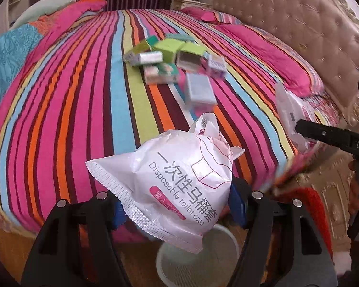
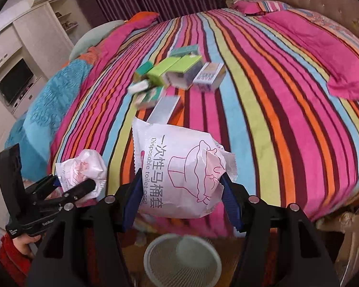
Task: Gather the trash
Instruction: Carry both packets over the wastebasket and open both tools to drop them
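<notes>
My left gripper (image 1: 177, 205) is shut on a white toilet-seat-cover packet (image 1: 174, 181) and holds it above the white mesh waste bin (image 1: 193, 265) on the floor. My right gripper (image 2: 179, 191) is shut on a second white packet (image 2: 179, 169), also above the bin (image 2: 182, 260). Each gripper shows in the other's view: the right one with its packet (image 1: 292, 117) at the right edge, the left one with its packet (image 2: 81, 169) at the lower left. Several small cardboard boxes (image 1: 170, 62) lie in a pile on the striped bed (image 2: 172, 76).
The striped bedspread (image 1: 71, 110) covers a round bed with pink pillows (image 2: 323, 55) and a tufted headboard (image 1: 294, 24). A blue quilt (image 2: 43, 110) lies at the left. A cabinet with a TV (image 2: 14, 83) stands beyond. The bin stands on a wooden floor by the bed's edge.
</notes>
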